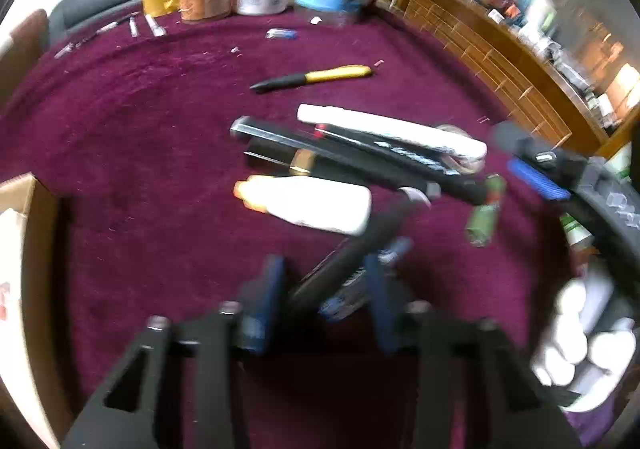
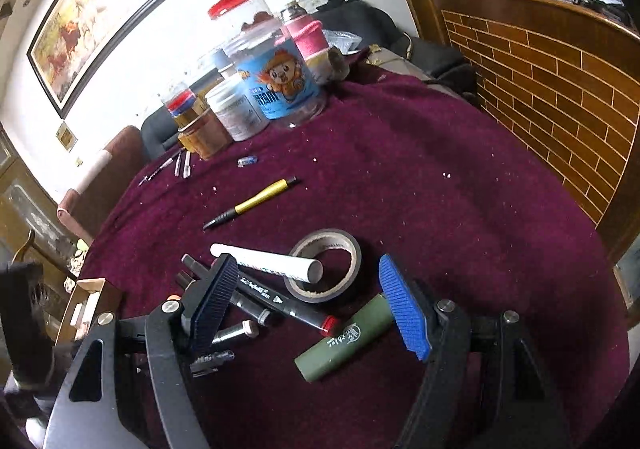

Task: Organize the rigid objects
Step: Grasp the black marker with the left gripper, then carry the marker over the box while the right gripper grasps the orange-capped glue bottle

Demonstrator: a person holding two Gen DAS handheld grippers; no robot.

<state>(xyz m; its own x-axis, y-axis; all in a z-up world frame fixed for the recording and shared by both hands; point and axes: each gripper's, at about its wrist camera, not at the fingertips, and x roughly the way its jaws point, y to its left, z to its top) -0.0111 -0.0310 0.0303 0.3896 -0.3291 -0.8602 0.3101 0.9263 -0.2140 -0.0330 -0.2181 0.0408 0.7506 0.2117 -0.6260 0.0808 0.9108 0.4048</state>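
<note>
maroon cloth [image 2: 400,177] covers the table; the loose stationery lies in one heap near its front edge.

left gripper [image 1: 326,289]: blue pads stand fairly close together, with a dark marker [image 1: 360,249] running slantwise between them. the view is blurred here, so whether the pads actually press the marker, cannot tell.

right gripper [image 2: 308,309]: fingers wide apart, nothing held. it hangs over the heap, the left pad above the black pens, the right pad touching or just over the end of the olive green tube [image 2: 344,341], which lies flat on the cloth.

heap, right wrist view: white cylinder [image 2: 266,261] with one end resting over the rim of a roll of dark tape [image 2: 326,267]; black marker with red end [image 2: 280,299] beneath it; more dark pens beside. in the left wrist view a white bottle with orange cap [image 1: 304,203] lies on its side just in front of these.

yellow and black pen [image 2: 250,203] lies alone, apart from the heap, further back.

containers at the far edge, grouped and touching or nearly so:
- clear jar, red lid, blue cartoon label [image 2: 272,61]; a few dark lumps near the top, otherwise looks clear.
- white tub [image 2: 236,109], lid on, contents hidden.
- amber jar [image 2: 200,133], brown-gold contents.
- pink-wrapped flask [image 2: 308,37] behind.

open cardboard box [image 2: 86,309] at the left edge of the table; pale items inside, too small to name.

a dark tray or basket at the right of the left wrist view holds white bottles [image 1: 580,333], blurred.
</note>
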